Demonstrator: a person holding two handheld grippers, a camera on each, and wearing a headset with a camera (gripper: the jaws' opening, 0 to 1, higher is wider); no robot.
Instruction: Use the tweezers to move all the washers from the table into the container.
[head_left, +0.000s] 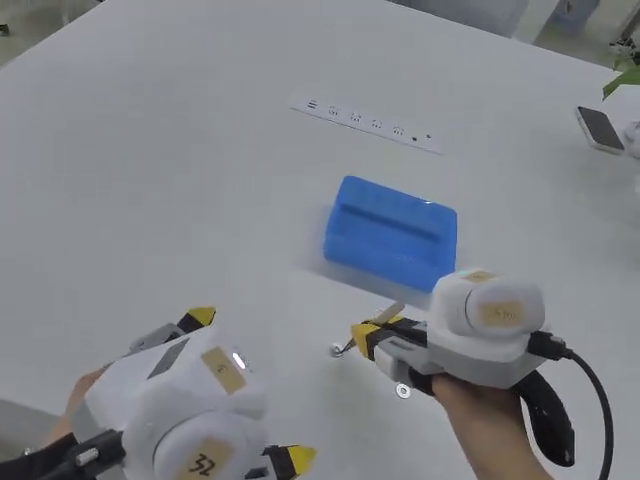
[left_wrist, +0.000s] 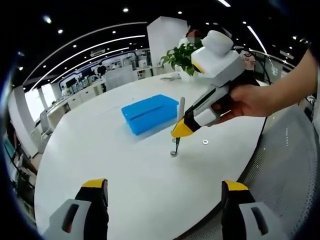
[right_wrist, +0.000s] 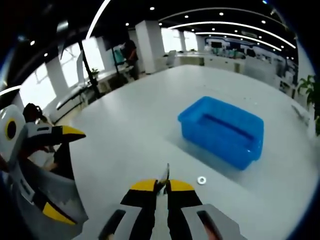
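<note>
Washer lies just beside fingers of right gripper pinching tweezers.

A wide white table stood in an open-plan office. Recessed ceiling spotlights and long light strips glowed overhead. A white pillar, bright windows and a potted plant stood around it, above a grey textured floor.

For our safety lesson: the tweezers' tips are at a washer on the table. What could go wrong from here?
The washer at the tips of the tweezers is small and flat; it may slip or flick away when pinched. The blue container stands apart from it, so the washer could drop on the way. A second washer lies close by the right gripper, and the hand might knock it.
</note>
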